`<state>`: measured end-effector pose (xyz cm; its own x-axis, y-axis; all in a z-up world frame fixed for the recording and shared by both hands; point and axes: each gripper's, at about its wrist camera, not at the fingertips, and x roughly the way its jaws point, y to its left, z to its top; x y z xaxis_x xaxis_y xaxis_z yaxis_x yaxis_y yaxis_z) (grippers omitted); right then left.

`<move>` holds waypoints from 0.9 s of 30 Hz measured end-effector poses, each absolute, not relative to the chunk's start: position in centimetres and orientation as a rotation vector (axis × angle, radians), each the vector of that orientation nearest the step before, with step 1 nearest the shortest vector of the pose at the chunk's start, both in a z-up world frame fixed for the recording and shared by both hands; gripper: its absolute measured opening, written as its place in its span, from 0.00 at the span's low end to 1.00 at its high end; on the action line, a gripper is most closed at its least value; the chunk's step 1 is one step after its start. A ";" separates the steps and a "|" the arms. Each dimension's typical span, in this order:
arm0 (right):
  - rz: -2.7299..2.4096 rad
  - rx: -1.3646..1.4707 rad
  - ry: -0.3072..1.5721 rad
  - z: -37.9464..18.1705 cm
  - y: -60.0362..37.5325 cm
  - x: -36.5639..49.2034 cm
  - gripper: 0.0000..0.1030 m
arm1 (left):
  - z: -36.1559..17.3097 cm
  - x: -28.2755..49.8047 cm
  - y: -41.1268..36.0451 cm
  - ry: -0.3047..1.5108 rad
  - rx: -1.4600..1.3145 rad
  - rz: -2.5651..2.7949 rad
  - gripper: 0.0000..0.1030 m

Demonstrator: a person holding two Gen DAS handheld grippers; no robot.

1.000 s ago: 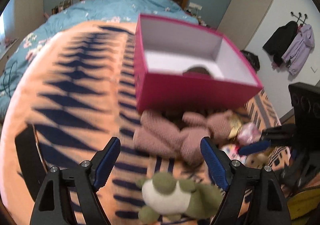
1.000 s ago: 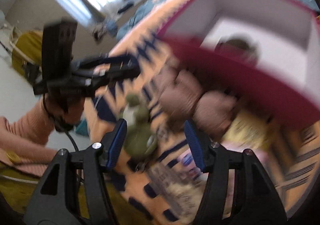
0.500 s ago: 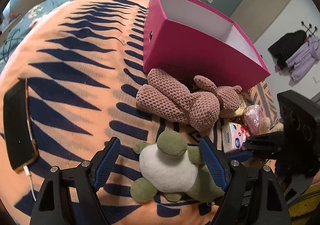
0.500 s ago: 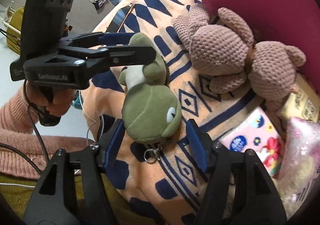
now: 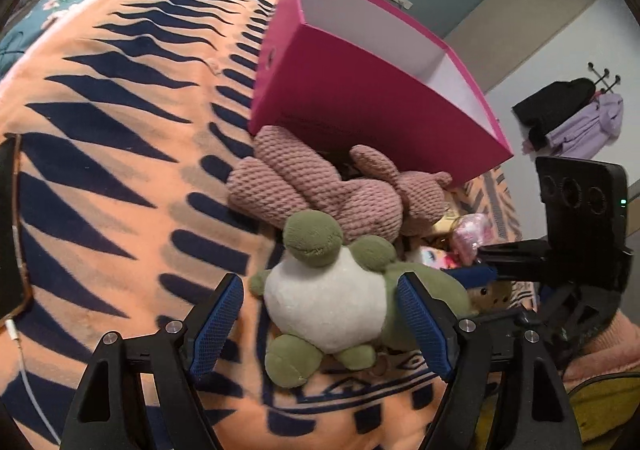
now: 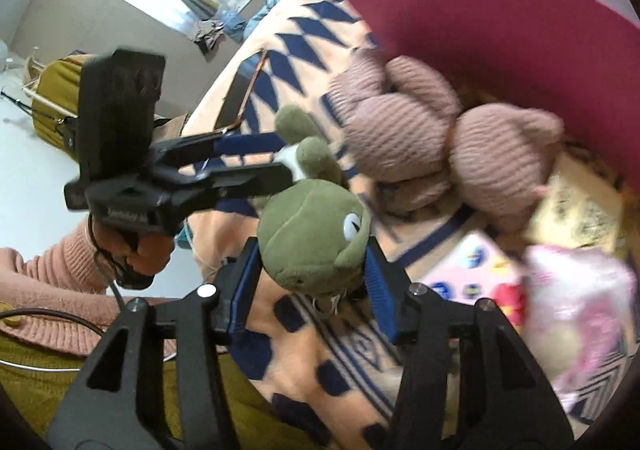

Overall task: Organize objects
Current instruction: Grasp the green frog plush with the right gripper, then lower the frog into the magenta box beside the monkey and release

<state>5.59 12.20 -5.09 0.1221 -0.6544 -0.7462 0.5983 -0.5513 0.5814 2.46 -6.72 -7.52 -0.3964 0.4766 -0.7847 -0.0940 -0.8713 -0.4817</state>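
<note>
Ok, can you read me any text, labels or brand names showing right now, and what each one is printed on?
Nothing reads cleanly.
Magenta cardboard box: line of dark print on its side, too small to read.
Black left gripper: embossed wording on its body, blurred.
Pink floral tissue packet: blue logo, unreadable.
Yellow printed packet: dark print, blurred.

Right gripper (image 6: pixel 312 282) now lower and nearer, jaws closing around the head of the green frog plush (image 6: pixel 312 230); half a second ago set wider apart with clear gaps on both sides, now pads at both cheeks. Left gripper (image 5: pixel 320 326) lowered over the white belly of the frog plush (image 5: pixel 324 306), jaws closing slightly, gaps remaining; a second ago above the plush, with pink box (image 5: pixel 360 97) interior visible. Motion blur of the first frames largely gone.
</note>
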 end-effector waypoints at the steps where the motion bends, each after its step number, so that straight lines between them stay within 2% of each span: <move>1: -1.632 1.427 -0.065 -5.1 12.6 5.3 0.51 | -7.5 2.3 -6.5 -0.517 -1.475 2.305 0.78; 6: -1.708 1.453 -0.155 -4.9 14.7 3.9 0.48 | -8.3 2.1 -5.0 -0.464 -1.508 2.267 0.78; 9: -1.734 1.444 -0.133 -4.5 14.4 4.5 0.48 | -8.5 2.4 -5.0 -0.464 -1.517 2.264 0.78; 12: -1.731 1.408 -0.090 -4.2 13.3 5.9 0.57 | -8.4 2.6 -5.5 -0.480 -1.519 2.270 0.78; 17: -1.778 1.391 0.038 -5.1 11.3 7.1 0.62 | -8.6 2.8 -6.2 -0.485 -1.545 2.263 0.78; 20: -1.805 1.383 0.051 -5.8 11.2 6.7 0.62 | -8.9 2.9 -6.4 -0.515 -1.551 2.234 0.77; 22: -1.803 1.409 0.033 -6.3 11.5 6.3 0.56 | -8.9 2.9 -6.2 -0.526 -1.543 2.215 0.70; 27: -1.791 1.403 0.029 -6.0 11.9 6.0 0.53 | -7.9 3.1 -5.9 -0.511 -1.517 2.225 0.69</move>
